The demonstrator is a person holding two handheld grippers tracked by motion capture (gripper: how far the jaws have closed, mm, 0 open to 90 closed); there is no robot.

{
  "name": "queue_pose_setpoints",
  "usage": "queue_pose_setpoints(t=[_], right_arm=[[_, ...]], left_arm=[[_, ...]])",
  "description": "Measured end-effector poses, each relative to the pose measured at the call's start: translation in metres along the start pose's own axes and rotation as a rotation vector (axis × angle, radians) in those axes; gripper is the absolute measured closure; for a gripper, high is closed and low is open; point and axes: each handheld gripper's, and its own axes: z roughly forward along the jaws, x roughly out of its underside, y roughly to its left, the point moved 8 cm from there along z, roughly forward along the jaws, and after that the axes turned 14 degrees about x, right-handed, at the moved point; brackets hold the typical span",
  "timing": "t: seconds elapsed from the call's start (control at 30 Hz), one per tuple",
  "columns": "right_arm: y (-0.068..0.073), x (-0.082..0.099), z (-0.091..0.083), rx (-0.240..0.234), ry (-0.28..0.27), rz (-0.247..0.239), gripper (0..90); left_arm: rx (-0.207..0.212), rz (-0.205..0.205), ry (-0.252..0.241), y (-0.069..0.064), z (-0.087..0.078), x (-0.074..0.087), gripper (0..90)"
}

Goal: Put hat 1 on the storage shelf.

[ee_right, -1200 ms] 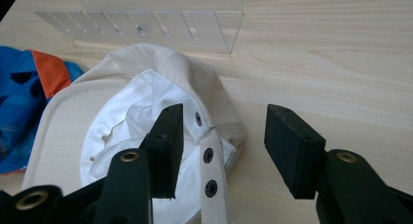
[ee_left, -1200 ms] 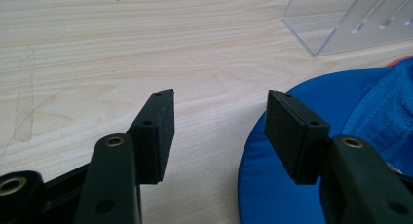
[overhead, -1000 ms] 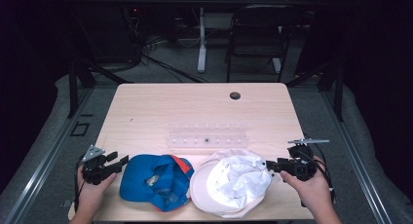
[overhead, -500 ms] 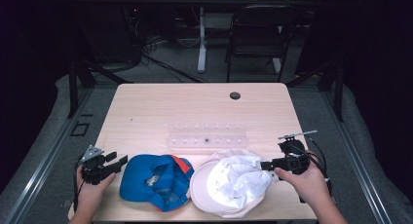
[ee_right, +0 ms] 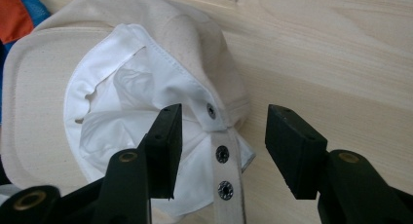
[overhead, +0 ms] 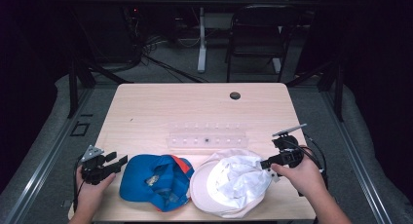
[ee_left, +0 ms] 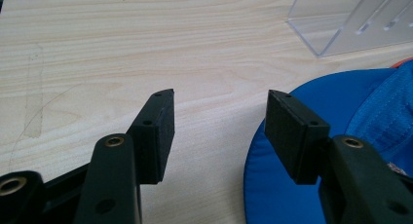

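Caps: two, side by side at the near edge of the table (overhead: 146,107), both lying crown down with the insides facing up. The blue cap (overhead: 153,181) is on the left, the white cap (overhead: 226,185) on the right, and their edges touch.
Left gripper (overhead: 116,163): jaws wide apart, holding nothing, just left of the blue cap.
Right gripper (overhead: 265,164): jaws wide apart, holding nothing, at the right edge of the white cap.
High view: shows the whole layout, both hands and a clear plastic rack (overhead: 207,136) behind the caps.
Left gripper view: the blue cap's brim (ee_left: 272,185) lies under the right-hand jaw, with bare wood between the jaws. One corner of the rack is at the top right.
Right gripper view: the white cap's back strap (ee_right: 221,156) runs between the jaws, with three snap studs counted. The white lining is crumpled.
Hard to make out: the blue cap has an orange patch (overhead: 181,161), possibly part of its brim. The high view is too coarse to tell.
Cut off: the rack in the left gripper view, and the strap's end in the right gripper view.
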Motion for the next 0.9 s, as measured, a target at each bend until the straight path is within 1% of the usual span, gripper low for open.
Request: queue_pose_setpoints(t=[0.13, 0.17, 0.2, 0.33, 0.37, 0.4, 0.43, 0.47, 0.6, 0.63, 0.7, 0.73, 0.77, 0.83, 0.87, 0.9], right_arm=[[-0.004, 0.002, 0.007, -0.004, 0.028, 0.01, 47.2], [-0.003, 0.002, 0.011, -0.011, 0.028, 0.03, 47.0], [-0.004, 0.003, 0.012, -0.013, 0.044, 0.018, 47.0], [-0.003, 0.004, 0.016, -0.031, 0.054, 0.027, 46.8], [-0.002, 0.005, 0.019, -0.047, 0.068, 0.027, 46.8], [-0.002, 0.006, 0.02, -0.054, 0.07, 0.026, 47.0], [-0.001, 0.006, 0.022, -0.056, 0.07, 0.033, 47.5], [0.0, 0.006, 0.023, -0.061, 0.08, 0.028, 47.8], [0.003, 0.008, 0.028, -0.059, 0.081, 0.017, 48.4], [0.004, 0.009, 0.029, -0.061, 0.082, 0.017, 48.7], [0.005, 0.01, 0.032, -0.067, 0.096, 0.012, 49.2], [0.007, 0.01, 0.035, -0.073, 0.087, 0.04, 49.8], [0.007, 0.011, 0.036, -0.083, 0.106, 0.03, 51.0], [0.008, 0.013, 0.037, -0.106, 0.132, 0.029, 52.3], [0.01, 0.013, 0.04, -0.108, 0.119, 0.052, 52.9], [0.009, 0.014, 0.039, -0.103, 0.138, 0.023, 53.8]], left_arm=[[0.0, 0.002, 0.002, 0.0, 0.0, 0.0, 45.4], [0.0, 0.002, 0.002, 0.0, 0.0, 0.0, 45.4], [0.0, 0.001, 0.002, 0.0, 0.0, 0.0, 45.4], [-0.001, 0.001, 0.002, 0.0, 0.001, 0.0, 45.4], [-0.001, 0.001, 0.001, 0.0, 0.001, 0.0, 45.4], [-0.001, 0.002, 0.001, 0.0, 0.001, 0.0, 45.4], [-0.001, 0.001, 0.002, 0.0, 0.0, 0.0, 45.4], [-0.001, 0.002, 0.001, 0.0, 0.0, 0.0, 45.4], [-0.004, -0.003, -0.002, 0.001, 0.0, 0.0, 45.4], [-0.005, -0.003, -0.009, 0.001, 0.001, 0.0, 45.4], [-0.006, -0.002, -0.011, 0.002, 0.001, 0.0, 45.4], [-0.005, -0.002, -0.011, 0.002, 0.001, 0.0, 45.4], [-0.006, -0.002, -0.006, 0.002, 0.0, 0.0, 45.4], [-0.004, -0.002, -0.014, 0.001, 0.001, -0.001, 45.4], [-0.004, -0.001, -0.014, 0.001, 0.001, -0.001, 45.4], [-0.004, -0.002, -0.013, 0.001, 0.001, -0.001, 45.4]])
